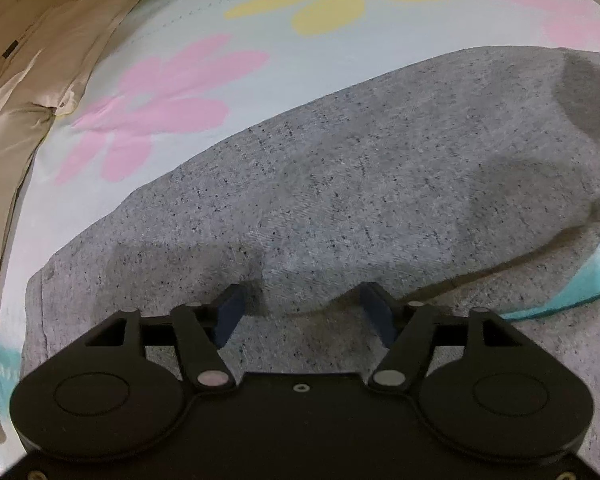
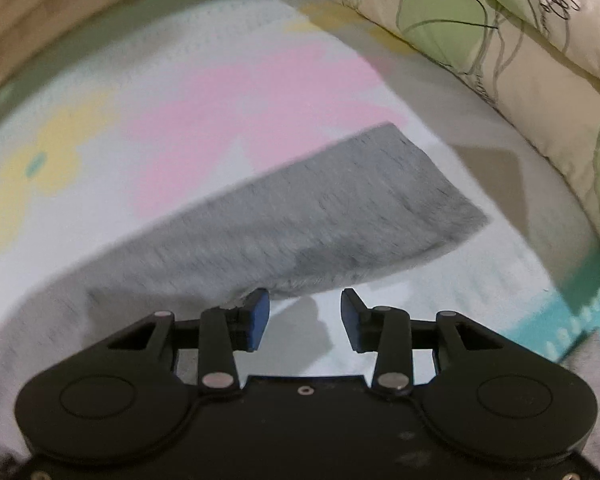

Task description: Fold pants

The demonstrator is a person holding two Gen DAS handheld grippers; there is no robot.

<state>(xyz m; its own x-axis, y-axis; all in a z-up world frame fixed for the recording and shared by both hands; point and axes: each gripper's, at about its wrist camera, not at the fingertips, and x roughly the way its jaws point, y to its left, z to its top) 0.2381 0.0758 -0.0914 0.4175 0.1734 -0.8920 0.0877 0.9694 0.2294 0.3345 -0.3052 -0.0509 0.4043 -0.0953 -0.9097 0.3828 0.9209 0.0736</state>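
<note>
Grey speckled pants (image 1: 340, 184) lie on a flowered sheet (image 1: 172, 92). In the left wrist view a folded-over layer lies across a lower layer. My left gripper (image 1: 302, 300) is open, its blue pads on either side of the fold's near edge, close to the cloth. In the right wrist view a grey pant leg (image 2: 320, 216) stretches to the right and ends in a hem. My right gripper (image 2: 305, 306) is open and empty at the leg's near edge, over bare sheet (image 2: 220, 92). The right view is blurred by motion.
A beige cloth (image 1: 40, 80) is bunched along the left edge of the bed. A cream pillow with green leaf print (image 2: 520, 52) lies at the upper right. A teal band of the sheet (image 2: 572, 300) runs at the right.
</note>
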